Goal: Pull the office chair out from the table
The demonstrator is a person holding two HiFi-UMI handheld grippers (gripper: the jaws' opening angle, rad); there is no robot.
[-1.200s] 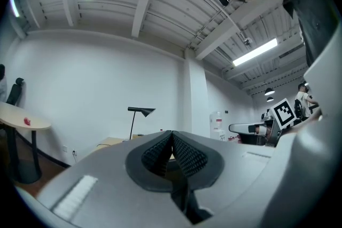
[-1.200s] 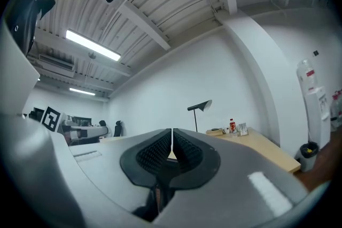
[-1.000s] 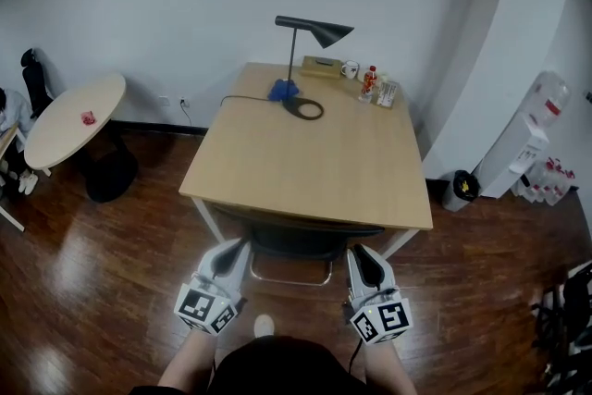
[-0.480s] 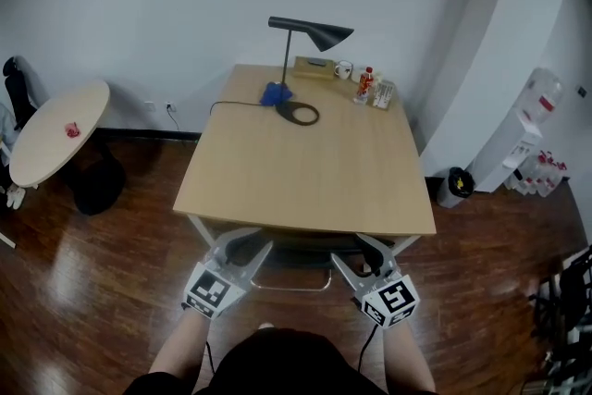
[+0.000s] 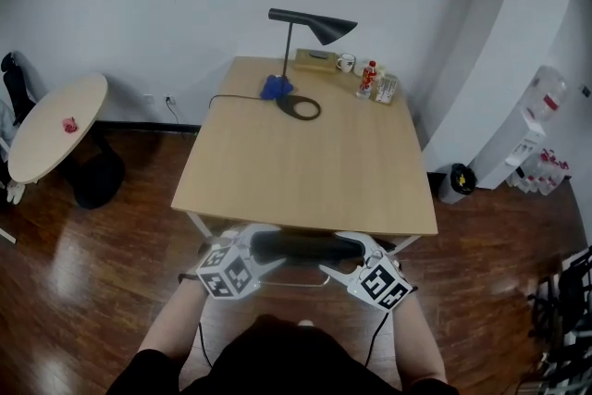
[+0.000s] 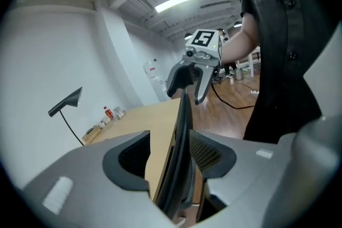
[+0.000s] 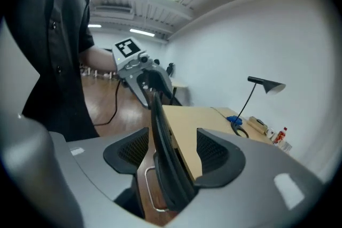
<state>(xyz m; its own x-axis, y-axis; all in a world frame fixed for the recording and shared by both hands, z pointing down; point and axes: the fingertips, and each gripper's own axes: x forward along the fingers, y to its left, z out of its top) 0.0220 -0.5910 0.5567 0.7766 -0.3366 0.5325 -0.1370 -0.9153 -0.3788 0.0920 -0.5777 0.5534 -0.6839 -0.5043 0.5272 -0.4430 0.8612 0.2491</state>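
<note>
Tongs in both our hands stand wide, their jaws having just been opening. Our left gripper (image 5: 266, 247) and right gripper (image 5: 339, 254) sit at either end of the dark top edge of the office chair (image 5: 296, 245). The chair is tucked in against the near edge of the table (image 5: 305, 171). From the head view we see only that strip of the chair's back, and the seat is hidden under the tabletop.

In the left gripper view the chair's thin edge runs up between the two padded jaws. Tabletop shows through the gap on one side, and the other pad lies close beside the edge. We see neither pad pressing on it. The right gripper view shows the same: the chair's back between the jaws, with a gap on each side. Each of these views also catches the other gripper straddling the far end of the same edge, its marker cube on top.

At the far end of the table stand a black desk lamp (image 5: 310, 23), a blue object (image 5: 275, 88) just beside its ring base, a mug (image 5: 346, 63) and a small bottle (image 5: 370, 79). A round table (image 5: 51, 125) stands off to the left on the dark wood floor (image 5: 111, 245), and a small bin (image 5: 455, 185) sits near the wall at the right.
</note>
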